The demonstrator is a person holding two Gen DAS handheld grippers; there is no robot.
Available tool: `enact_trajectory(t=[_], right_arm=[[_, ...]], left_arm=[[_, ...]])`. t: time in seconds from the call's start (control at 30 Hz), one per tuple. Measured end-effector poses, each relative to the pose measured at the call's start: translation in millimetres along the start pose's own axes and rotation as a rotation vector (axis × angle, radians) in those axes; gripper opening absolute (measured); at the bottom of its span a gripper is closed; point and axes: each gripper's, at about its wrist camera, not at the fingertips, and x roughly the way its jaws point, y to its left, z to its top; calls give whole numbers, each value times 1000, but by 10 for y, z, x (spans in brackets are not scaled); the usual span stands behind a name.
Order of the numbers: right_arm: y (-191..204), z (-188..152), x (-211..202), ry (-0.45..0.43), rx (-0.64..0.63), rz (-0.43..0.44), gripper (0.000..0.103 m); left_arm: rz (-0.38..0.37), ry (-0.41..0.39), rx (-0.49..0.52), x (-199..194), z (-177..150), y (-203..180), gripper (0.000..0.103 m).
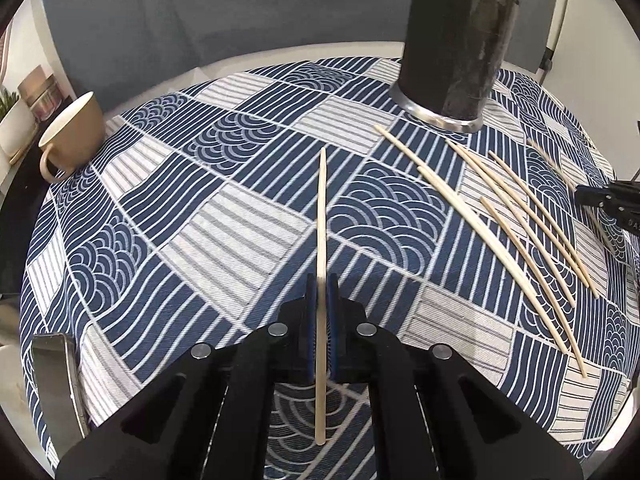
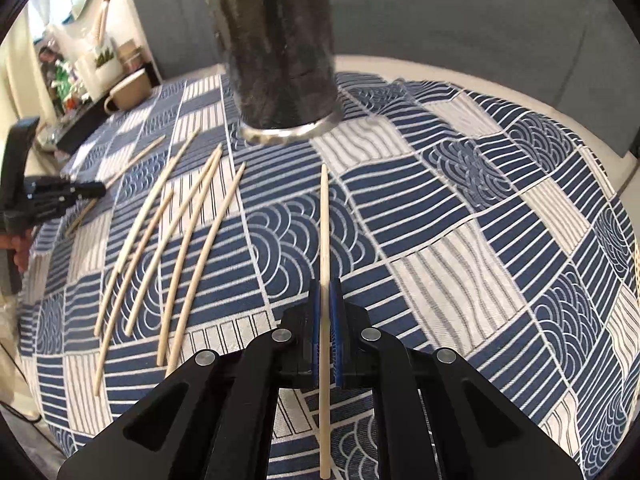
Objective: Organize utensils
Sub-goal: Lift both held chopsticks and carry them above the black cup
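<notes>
My left gripper (image 1: 321, 280) is shut on a pale wooden chopstick (image 1: 321, 220) that runs straight ahead between its blue pads, lifted off the cloth. My right gripper (image 2: 327, 285) is likewise shut on another chopstick (image 2: 325, 224), pointing toward the dark cylindrical utensil holder (image 2: 280, 52). That holder (image 1: 456, 40) stands at the far right in the left wrist view. Several loose chopsticks (image 1: 516, 216) lie on the cloth to the right of the left gripper, and the same chopsticks (image 2: 176, 240) lie left of the right gripper. The left gripper (image 2: 86, 191) shows at the left edge of the right wrist view.
A blue and white patterned tablecloth (image 1: 200, 220) covers the round table. A beige cup (image 1: 72, 136) stands at the far left edge; the cup (image 2: 128, 90) appears far left in the right wrist view. A metal object (image 1: 56, 380) sits at the near left. Shelf clutter (image 2: 68, 68) lies beyond the table.
</notes>
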Motion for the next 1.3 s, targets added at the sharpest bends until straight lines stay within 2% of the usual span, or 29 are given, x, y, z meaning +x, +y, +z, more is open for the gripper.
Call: enact_trajectory(t=[0.17,0.43,0.63,0.77,0.87,0.97,1.17,1.3], right_arm=[[-52,62,-169,-38,5,-9,5],[-150,219,-402,-118,-5,8,5],[-223,334,-543,-164,-16,-2,5],[-276,457,-682,-208,-6,-6,5],[-294,567,-796,-247,-4,-2,5],[-287,681,-886,-280,-5,1,5],[-240,933,-1063,-362,6,15,5],[-167,1120,-1154,-412,2,29,5]], left_arm=[[13,-7,-29,-91,-53,129,5],[12,-72,-129,-308,-109,338,5],[49,-103,-143,-482,-26,408,5],[72,-136,-140,-629,155,442,5],[62,-181,-138,-785,316,437,5],[102,-233,-114,-956,471,376,5],[82,-330,-63,-1250,817,215,5],[30,-385,-40,-1373,1050,99,5]])
